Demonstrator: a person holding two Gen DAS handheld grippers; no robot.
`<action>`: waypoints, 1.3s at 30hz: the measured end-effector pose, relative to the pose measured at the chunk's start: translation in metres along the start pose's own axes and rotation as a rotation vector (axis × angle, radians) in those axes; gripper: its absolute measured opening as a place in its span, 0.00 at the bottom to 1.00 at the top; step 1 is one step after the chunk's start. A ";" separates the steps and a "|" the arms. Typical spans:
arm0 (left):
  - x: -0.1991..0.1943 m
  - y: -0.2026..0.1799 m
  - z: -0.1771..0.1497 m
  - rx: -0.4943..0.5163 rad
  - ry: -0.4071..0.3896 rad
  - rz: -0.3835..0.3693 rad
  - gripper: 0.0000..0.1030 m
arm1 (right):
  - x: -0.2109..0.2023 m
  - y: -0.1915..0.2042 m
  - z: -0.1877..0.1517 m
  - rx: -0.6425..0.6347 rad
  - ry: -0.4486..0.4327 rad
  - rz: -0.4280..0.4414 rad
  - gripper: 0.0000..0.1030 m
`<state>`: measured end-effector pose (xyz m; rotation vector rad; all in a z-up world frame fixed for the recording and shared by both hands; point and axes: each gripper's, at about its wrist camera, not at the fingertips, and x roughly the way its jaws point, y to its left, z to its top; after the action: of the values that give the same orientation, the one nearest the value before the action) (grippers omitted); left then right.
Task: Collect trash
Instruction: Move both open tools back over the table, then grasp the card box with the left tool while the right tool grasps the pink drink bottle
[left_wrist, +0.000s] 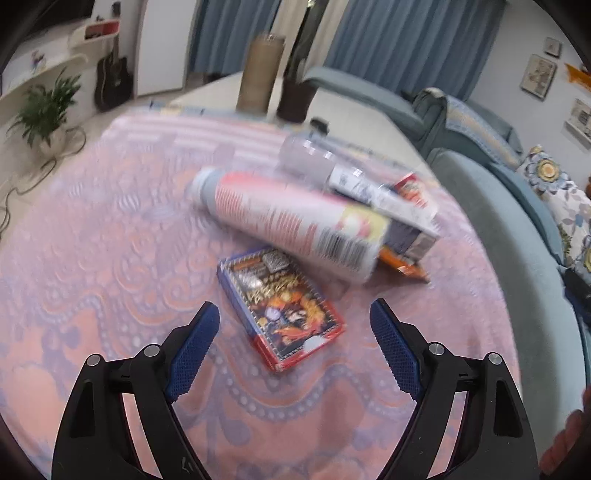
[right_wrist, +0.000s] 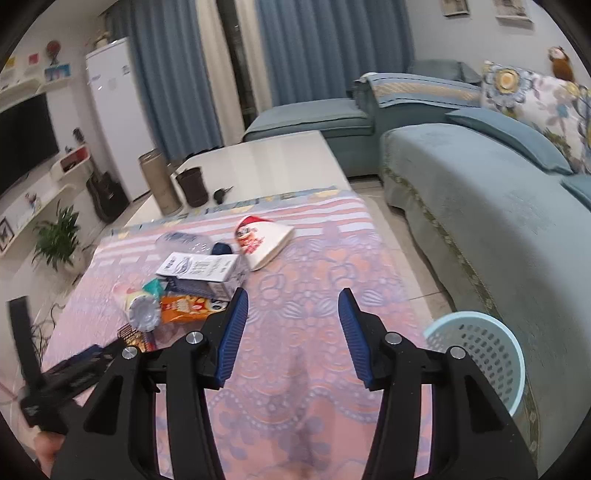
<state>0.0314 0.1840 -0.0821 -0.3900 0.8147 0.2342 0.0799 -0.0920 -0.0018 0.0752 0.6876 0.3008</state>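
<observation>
Trash lies on a pink patterned tablecloth (left_wrist: 110, 258). In the left wrist view a colourful card box (left_wrist: 280, 306) lies flat just ahead of my open, empty left gripper (left_wrist: 295, 314). Beyond it lie a red and white tube can (left_wrist: 291, 221), a clear plastic bottle (left_wrist: 306, 158), a white carton (left_wrist: 384, 203) and an orange packet (left_wrist: 402, 264). My right gripper (right_wrist: 293, 306) is open and empty above the cloth. The right wrist view shows the carton (right_wrist: 207, 271), the can's end (right_wrist: 142, 312), the orange packet (right_wrist: 184, 306) and a white snack bag (right_wrist: 264, 238). A light blue basket (right_wrist: 487, 354) stands at the right.
A teal sofa (right_wrist: 480, 177) runs along the right, close to the table edge. A bare white tabletop (right_wrist: 266, 158) lies beyond the cloth with a tan cylinder (right_wrist: 159, 181), a dark cup (right_wrist: 192, 186) and keys (right_wrist: 221, 194). The left gripper's body (right_wrist: 74, 373) shows at lower left.
</observation>
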 end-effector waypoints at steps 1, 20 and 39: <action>0.007 0.002 -0.001 -0.015 0.003 0.024 0.79 | 0.002 0.002 -0.001 -0.008 0.003 0.005 0.46; 0.044 -0.006 0.006 0.041 0.038 0.144 0.66 | 0.054 0.079 0.003 -0.186 0.090 0.127 0.46; -0.011 0.103 0.002 -0.089 0.005 0.010 0.58 | 0.151 0.180 -0.031 -0.305 0.413 0.424 0.48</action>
<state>-0.0103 0.2774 -0.0979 -0.4704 0.8130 0.2800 0.1260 0.1234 -0.0888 -0.1390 1.0264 0.8415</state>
